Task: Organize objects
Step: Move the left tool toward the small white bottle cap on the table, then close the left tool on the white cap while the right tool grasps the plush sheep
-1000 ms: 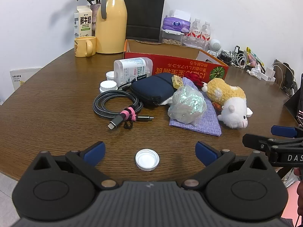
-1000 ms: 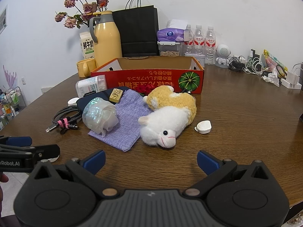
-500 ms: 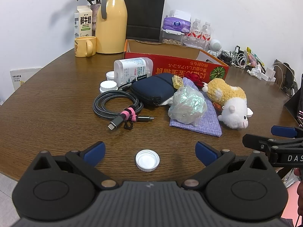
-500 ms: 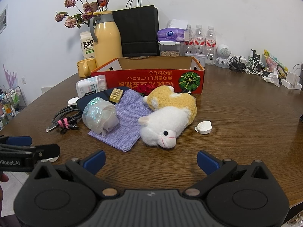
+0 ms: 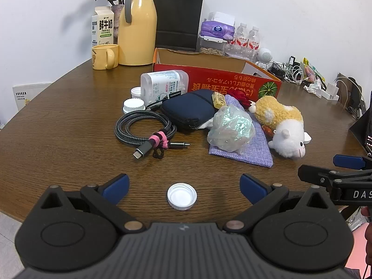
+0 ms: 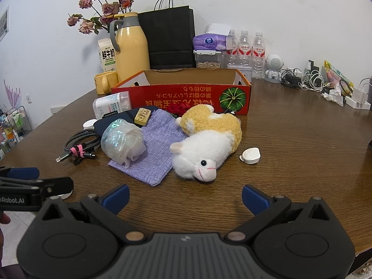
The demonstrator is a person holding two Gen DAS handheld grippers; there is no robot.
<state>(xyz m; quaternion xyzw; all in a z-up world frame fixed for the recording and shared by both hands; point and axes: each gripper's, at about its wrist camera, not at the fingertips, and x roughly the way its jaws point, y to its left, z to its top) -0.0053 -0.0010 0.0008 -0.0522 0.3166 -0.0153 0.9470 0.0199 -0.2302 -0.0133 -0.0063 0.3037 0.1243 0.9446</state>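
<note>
A pile of loose objects lies in front of an open red cardboard box (image 5: 234, 82) (image 6: 186, 95). It holds a coiled cable (image 5: 144, 127), a navy pouch (image 5: 188, 110), a crinkled plastic bag (image 5: 230, 129) (image 6: 123, 139) on a purple cloth (image 6: 155, 144), and a plush sheep (image 5: 283, 127) (image 6: 204, 146). My left gripper (image 5: 183, 184) is open near the table's front edge, with a white bottle cap (image 5: 182, 196) lying between its fingers. My right gripper (image 6: 184, 196) is open and holds nothing, just short of the sheep.
A clear plastic jar (image 5: 164, 84) lies beside two white lids (image 5: 133, 104). A small white case (image 6: 250, 155) sits right of the sheep. At the back stand a yellow thermos (image 5: 137, 25), mug (image 5: 104, 57), milk carton, black bag (image 6: 169, 37), water bottles and tangled chargers (image 6: 302, 80).
</note>
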